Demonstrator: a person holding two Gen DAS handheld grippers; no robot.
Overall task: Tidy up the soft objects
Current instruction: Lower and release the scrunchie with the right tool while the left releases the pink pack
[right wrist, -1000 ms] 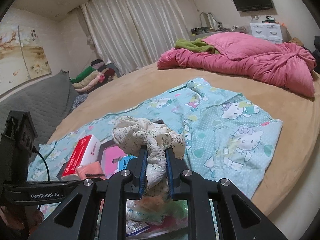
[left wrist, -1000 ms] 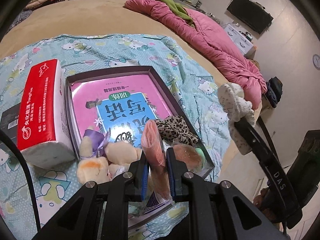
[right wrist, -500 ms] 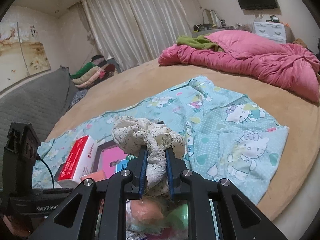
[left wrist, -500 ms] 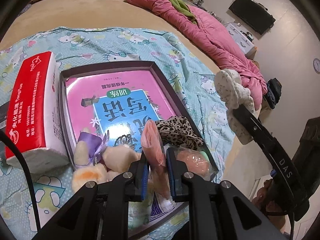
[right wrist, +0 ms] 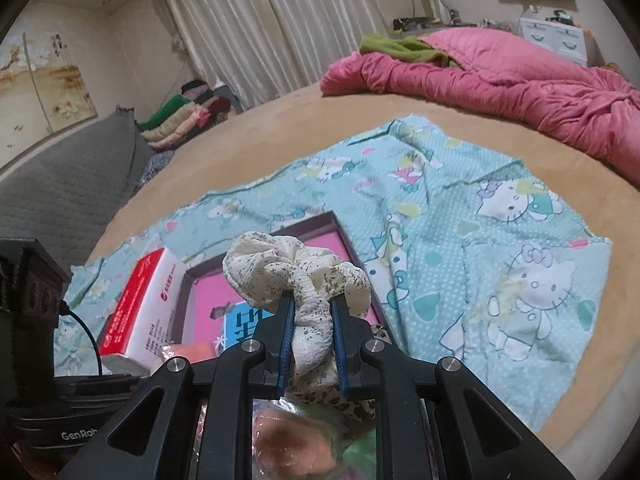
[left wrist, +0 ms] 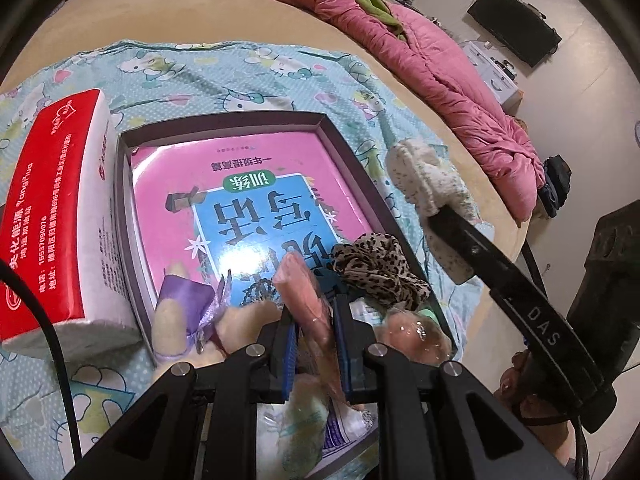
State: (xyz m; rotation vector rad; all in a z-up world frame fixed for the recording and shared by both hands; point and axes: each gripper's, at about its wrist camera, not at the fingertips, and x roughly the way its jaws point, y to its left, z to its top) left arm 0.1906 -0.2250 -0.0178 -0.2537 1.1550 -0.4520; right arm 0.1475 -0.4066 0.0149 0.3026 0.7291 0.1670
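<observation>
A dark shallow box [left wrist: 348, 156] with a pink and blue book in it lies on the cartoon-print cloth. My left gripper [left wrist: 314, 304] is shut on a pink plastic-wrapped soft item [left wrist: 302, 292] over the box's near end. Beside it lie a leopard-print scrunchie [left wrist: 380, 264], a cream plush with a purple bow [left wrist: 180, 312] and a wrapped peach item [left wrist: 416, 332]. My right gripper [right wrist: 313, 312] is shut on a white speckled scrunchie [right wrist: 292, 276], held above the box [right wrist: 344, 236]; the same scrunchie [left wrist: 420, 180] shows at the right in the left wrist view.
A red and white tissue pack [left wrist: 52, 216] lies left of the box. The teal cloth [right wrist: 500, 240] covers a tan bed with a pink quilt [right wrist: 500, 80] at the far side. A cable [left wrist: 52, 344] runs past the tissue pack.
Both grippers have sunk toward the box, which now looms larger. The right gripper with the speckled scrunchie has shifted closer over the box's right side. Both grips are unchanged.
</observation>
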